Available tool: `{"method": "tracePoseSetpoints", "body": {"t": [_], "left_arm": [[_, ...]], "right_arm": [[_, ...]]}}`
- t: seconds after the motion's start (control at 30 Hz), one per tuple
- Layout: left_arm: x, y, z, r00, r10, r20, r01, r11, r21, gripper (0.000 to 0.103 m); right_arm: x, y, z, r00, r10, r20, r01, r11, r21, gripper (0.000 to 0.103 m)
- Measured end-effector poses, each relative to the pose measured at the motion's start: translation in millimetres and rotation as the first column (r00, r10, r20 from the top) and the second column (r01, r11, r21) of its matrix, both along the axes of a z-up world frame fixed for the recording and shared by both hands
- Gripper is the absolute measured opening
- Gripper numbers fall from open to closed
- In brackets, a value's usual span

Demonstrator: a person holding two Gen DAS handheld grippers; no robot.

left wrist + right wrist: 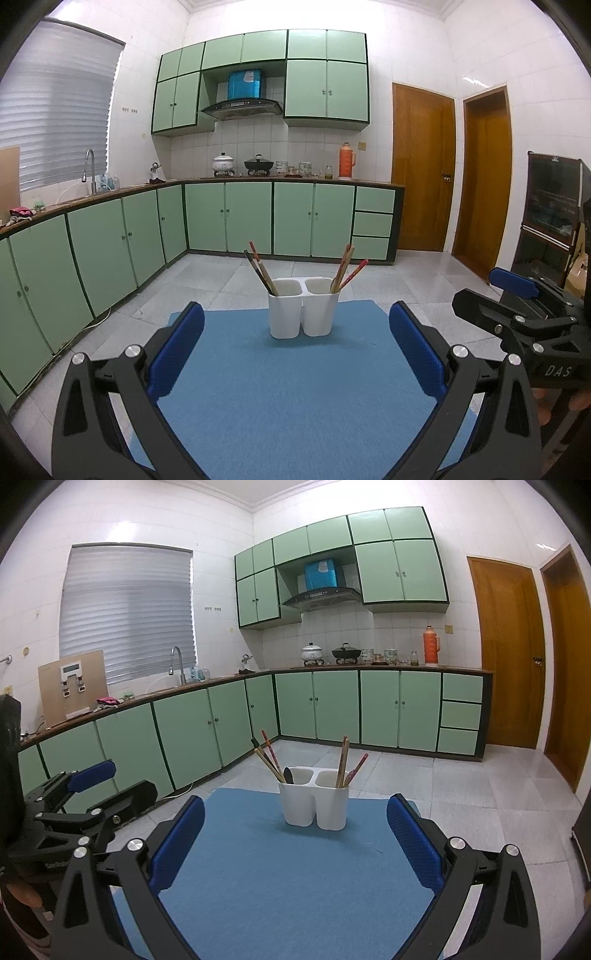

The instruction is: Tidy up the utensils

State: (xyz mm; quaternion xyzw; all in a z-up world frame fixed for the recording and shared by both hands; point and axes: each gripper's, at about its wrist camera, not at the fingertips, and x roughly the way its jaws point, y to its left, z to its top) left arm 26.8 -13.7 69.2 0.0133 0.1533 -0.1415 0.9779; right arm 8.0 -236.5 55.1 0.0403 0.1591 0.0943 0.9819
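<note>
A white two-compartment utensil holder (302, 308) stands on the far part of a blue mat (295, 387). Its left compartment holds a few chopsticks (260, 268) leaning left. Its right compartment holds chopsticks (347, 269) leaning right. My left gripper (295, 350) is open and empty, above the mat, short of the holder. In the right wrist view the holder (314, 799) shows with a dark spoon end (288, 775) in the left compartment. My right gripper (295, 834) is open and empty, beside the left one.
The blue mat (288, 878) lies on a small table over a tiled floor. Green kitchen cabinets (110, 243) run along the left and back. Two wooden doors (424, 166) are on the right. The other gripper shows at the right edge in the left wrist view (524, 317).
</note>
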Motion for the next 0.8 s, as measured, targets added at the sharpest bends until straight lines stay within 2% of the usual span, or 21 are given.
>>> {"method": "tracePoseSetpoints", "body": {"t": [0.8], "left_arm": [[-1.6, 3.8, -0.2, 1.0, 0.0, 0.001, 0.0, 1.0, -0.002, 0.097]], "right_arm": [[0.0, 1.3, -0.3, 1.0, 0.0, 0.0, 0.0, 1.0, 0.001, 0.097]]}}
